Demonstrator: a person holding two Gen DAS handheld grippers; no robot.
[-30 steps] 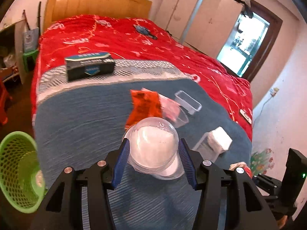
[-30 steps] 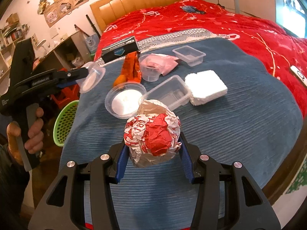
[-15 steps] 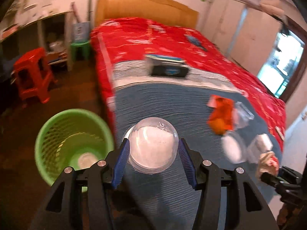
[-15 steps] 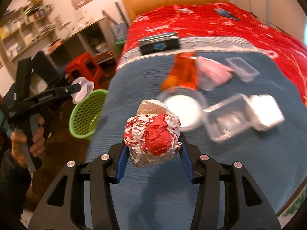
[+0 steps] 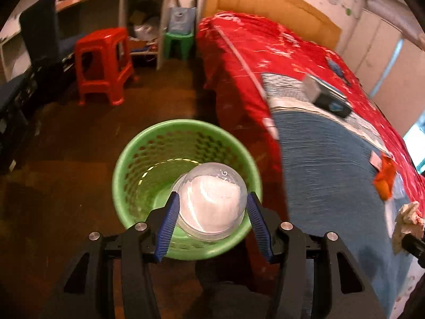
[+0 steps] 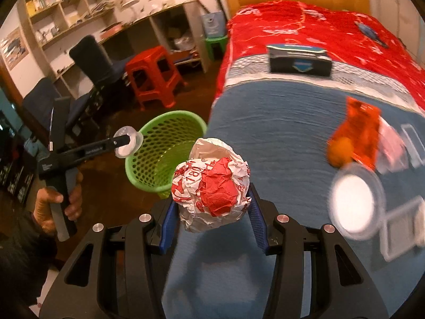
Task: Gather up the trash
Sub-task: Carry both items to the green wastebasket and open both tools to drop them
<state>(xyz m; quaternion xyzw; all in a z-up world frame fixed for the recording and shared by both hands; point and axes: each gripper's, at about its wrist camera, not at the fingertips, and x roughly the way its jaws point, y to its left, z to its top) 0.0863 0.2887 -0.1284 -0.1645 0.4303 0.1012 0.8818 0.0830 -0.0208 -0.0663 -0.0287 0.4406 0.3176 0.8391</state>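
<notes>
My left gripper point(image 5: 211, 210) is shut on a clear plastic cup point(image 5: 209, 199) and hangs right over the mouth of the green mesh bin point(image 5: 148, 146) on the floor beside the bed. From the right wrist view the same left gripper point(image 6: 127, 141) and cup point(image 6: 128, 142) show above the bin point(image 6: 159, 133). My right gripper point(image 6: 211, 199) is shut on a crumpled red-and-white paper wrapper point(image 6: 212, 183), over the blue blanket point(image 6: 279, 133) near the bed's edge. The wrapper point(image 5: 406, 218) also shows at the right rim of the left wrist view.
On the blanket lie an orange packet point(image 6: 358, 130), a round clear lid point(image 6: 353, 202), clear plastic boxes point(image 6: 403, 228) and a dark box point(image 6: 300, 61). A red stool point(image 5: 103, 63), a green stool point(image 5: 176, 42), a dark chair and shelves stand past the bin.
Both grippers swung left, away from the trash on the bed. The left one now hangs over the green bin with the cup; the right one reached the bed's edge with the wrapper.
</notes>
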